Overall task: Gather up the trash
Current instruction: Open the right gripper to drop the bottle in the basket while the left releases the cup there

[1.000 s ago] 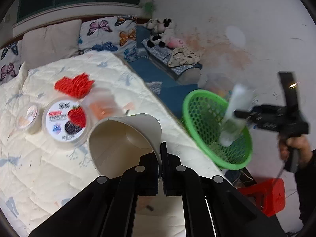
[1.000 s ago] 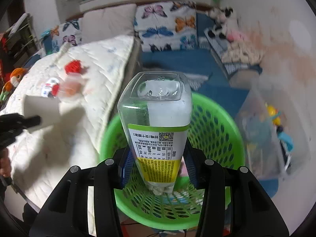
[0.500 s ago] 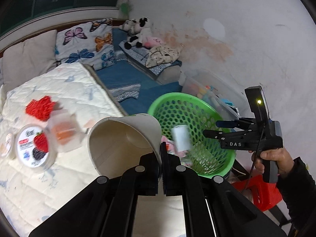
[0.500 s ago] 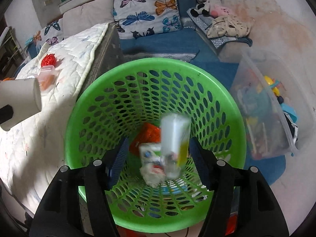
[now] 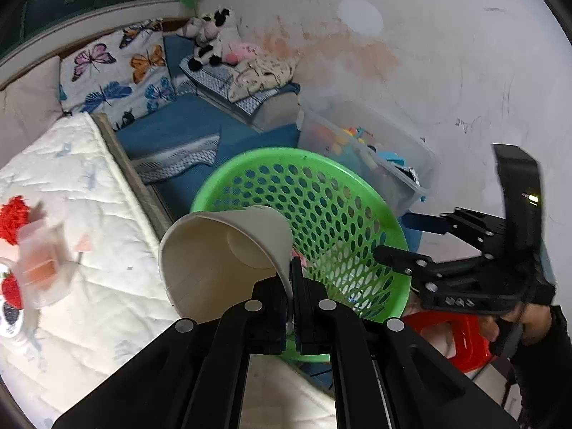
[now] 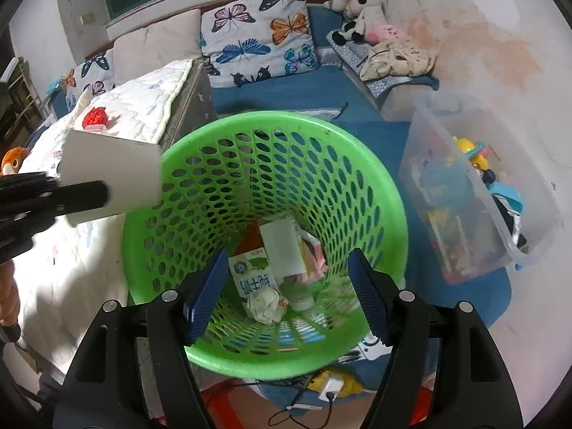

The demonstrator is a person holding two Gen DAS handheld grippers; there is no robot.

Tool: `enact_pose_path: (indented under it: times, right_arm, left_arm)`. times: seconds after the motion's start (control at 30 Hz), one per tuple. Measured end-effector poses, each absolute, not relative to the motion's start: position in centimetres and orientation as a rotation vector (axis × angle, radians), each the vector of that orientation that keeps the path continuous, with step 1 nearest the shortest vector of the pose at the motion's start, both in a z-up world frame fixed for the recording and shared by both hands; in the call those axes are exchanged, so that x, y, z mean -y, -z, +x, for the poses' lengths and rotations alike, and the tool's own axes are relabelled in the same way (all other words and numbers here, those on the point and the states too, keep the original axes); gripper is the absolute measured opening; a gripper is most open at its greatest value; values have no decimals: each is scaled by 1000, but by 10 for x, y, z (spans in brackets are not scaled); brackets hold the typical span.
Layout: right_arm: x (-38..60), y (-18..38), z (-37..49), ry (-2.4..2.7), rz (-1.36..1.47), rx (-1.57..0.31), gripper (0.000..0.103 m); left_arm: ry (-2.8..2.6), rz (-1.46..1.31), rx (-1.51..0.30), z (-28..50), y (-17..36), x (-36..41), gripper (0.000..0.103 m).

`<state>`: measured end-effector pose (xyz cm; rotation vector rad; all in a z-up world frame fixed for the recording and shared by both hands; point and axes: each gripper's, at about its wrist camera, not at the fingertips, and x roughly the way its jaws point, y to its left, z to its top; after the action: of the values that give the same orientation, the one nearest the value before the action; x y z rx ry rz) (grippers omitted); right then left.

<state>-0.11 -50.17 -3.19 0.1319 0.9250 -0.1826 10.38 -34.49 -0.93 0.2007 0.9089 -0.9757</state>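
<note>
The bottle (image 6: 291, 261), gripped over the green basket (image 6: 393, 193) a second ago, is now seen lying among the trash at its bottom, and the right gripper (image 6: 286, 293) is left wide open and empty above it. A white paper cup (image 5: 221, 250) is pinched by its rim in the closed left gripper (image 5: 290, 286) beside the basket rim, so it is judged next to be dropped.
</note>
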Motion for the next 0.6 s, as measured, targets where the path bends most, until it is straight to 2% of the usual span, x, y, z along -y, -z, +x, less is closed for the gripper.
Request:
enact_pose_path:
  times: [0.47, 0.6]
  right_arm:
    - [496, 41, -18, 183, 145, -924, 72]
    - [492, 38, -19, 180, 140, -917, 73]
  left_arm:
    - [986, 230, -998, 102, 37, 367, 6]
    - [981, 217, -995, 103, 35, 363, 17]
